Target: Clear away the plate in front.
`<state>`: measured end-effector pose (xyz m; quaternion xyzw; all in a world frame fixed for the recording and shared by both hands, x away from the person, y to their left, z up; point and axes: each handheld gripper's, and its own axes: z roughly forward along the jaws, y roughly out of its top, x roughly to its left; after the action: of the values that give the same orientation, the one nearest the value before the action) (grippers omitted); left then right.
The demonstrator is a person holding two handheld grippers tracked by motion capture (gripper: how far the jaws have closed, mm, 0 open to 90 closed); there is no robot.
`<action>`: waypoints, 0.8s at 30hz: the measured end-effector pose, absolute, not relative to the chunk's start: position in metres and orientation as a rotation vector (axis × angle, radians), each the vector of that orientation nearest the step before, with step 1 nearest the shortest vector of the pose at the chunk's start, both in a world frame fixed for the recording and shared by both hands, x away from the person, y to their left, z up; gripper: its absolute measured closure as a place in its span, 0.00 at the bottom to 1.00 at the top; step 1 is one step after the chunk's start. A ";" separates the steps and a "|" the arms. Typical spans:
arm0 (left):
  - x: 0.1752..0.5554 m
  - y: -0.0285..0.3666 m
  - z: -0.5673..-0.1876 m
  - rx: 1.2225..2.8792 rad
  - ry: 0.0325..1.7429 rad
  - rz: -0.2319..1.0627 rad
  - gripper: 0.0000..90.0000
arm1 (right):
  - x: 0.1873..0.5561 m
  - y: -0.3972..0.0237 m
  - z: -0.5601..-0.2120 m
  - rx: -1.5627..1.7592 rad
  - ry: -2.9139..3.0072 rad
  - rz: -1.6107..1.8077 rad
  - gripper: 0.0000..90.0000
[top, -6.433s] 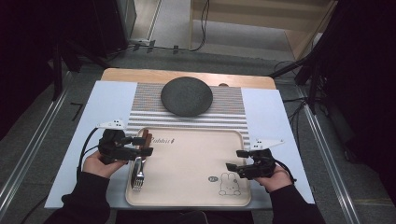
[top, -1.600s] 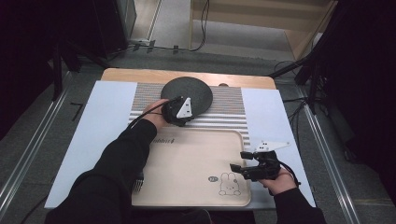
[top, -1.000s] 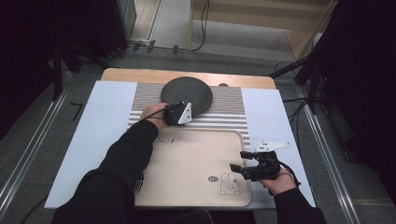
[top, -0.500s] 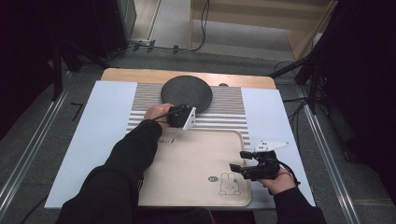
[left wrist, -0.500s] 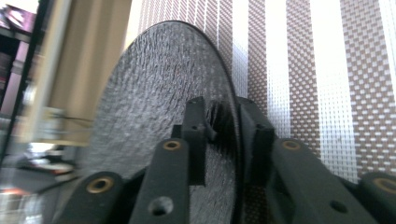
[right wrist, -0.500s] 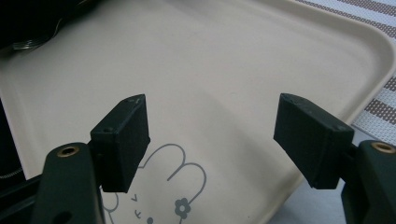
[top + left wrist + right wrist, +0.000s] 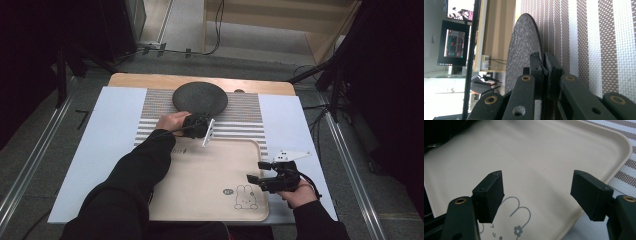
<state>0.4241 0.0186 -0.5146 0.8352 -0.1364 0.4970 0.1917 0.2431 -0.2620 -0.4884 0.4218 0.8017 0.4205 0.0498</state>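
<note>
Left gripper (image 7: 199,124) pinching the dark plate's (image 7: 200,97) near rim. Right gripper (image 7: 257,180) spread over the tray (image 7: 200,175). Likely next: lift the plate level, move it toward the tray.

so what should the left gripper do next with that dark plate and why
Probably lift and draw the dark plate toward the beige tray. The left gripper is shut on its near rim, and the right gripper waits open over the tray.

One dark plate (image 7: 200,97), one tray (image 7: 210,175), perhaps one striped mat (image 7: 245,122).
</note>
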 end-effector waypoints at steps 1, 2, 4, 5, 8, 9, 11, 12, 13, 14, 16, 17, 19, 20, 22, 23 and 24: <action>0.423 0.019 -0.513 2.342 -0.387 1.406 0.96 | 0.243 -0.262 -0.488 1.288 2.440 1.280 0.27; 0.422 0.019 -0.511 2.341 -0.381 1.406 0.96 | 0.242 -0.263 -0.488 1.290 2.435 1.284 0.27; 0.419 0.018 -0.504 2.339 -0.343 1.383 0.95 | 0.242 -0.264 -0.488 1.292 2.434 1.283 0.27; 0.415 0.017 -0.500 2.331 -0.329 1.373 0.95 | 0.242 -0.264 -0.489 1.293 2.437 1.283 0.27; 0.404 0.018 -0.491 2.312 -0.350 1.347 0.92 | 0.242 -0.263 -0.489 1.285 2.442 1.286 0.27; 0.400 0.018 -0.489 2.313 -0.363 1.346 0.92 | 0.243 -0.263 -0.489 1.284 2.443 1.286 0.27; 0.394 0.019 -0.486 2.302 -0.382 1.354 0.93 | 0.243 -0.263 -0.489 1.286 2.445 1.282 0.27; 0.391 0.019 -0.484 2.293 -0.389 1.367 0.93 | 0.243 -0.262 -0.488 1.288 2.443 1.284 0.27; 0.389 0.019 -0.482 2.280 -0.390 1.375 0.93 | 0.242 -0.263 -0.488 1.286 2.444 1.283 0.27; 0.386 0.019 -0.480 2.271 -0.390 1.390 0.93 | 0.242 -0.263 -0.488 1.287 2.443 1.283 0.27; 0.380 0.022 -0.475 2.262 -0.400 1.407 0.93 | 0.242 -0.263 -0.488 1.289 2.441 1.283 0.27; 0.376 0.024 -0.472 2.258 -0.407 1.409 0.93 | 0.242 -0.263 -0.488 1.288 2.441 1.283 0.27; 0.368 0.028 -0.469 2.244 -0.408 1.403 0.92 | 0.242 -0.263 -0.488 1.291 2.435 1.281 0.27; 0.364 0.030 -0.467 2.242 -0.408 1.403 0.93 | 0.242 -0.263 -0.488 1.292 2.435 1.280 0.28; 0.356 0.033 -0.465 2.235 -0.412 1.403 0.92 | 0.243 -0.263 -0.488 1.297 2.434 1.279 0.27; 0.351 0.035 -0.464 2.229 -0.410 1.404 0.92 | 0.243 -0.263 -0.488 1.298 2.434 1.280 0.27; 0.344 0.037 -0.462 2.220 -0.418 1.401 0.92 | 0.243 -0.263 -0.488 1.293 2.432 1.280 0.27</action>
<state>0.3445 0.0369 -0.4624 0.8109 -0.1526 0.5117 0.2392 0.2425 -0.2633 -0.4877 0.4252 0.7996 0.4209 0.0520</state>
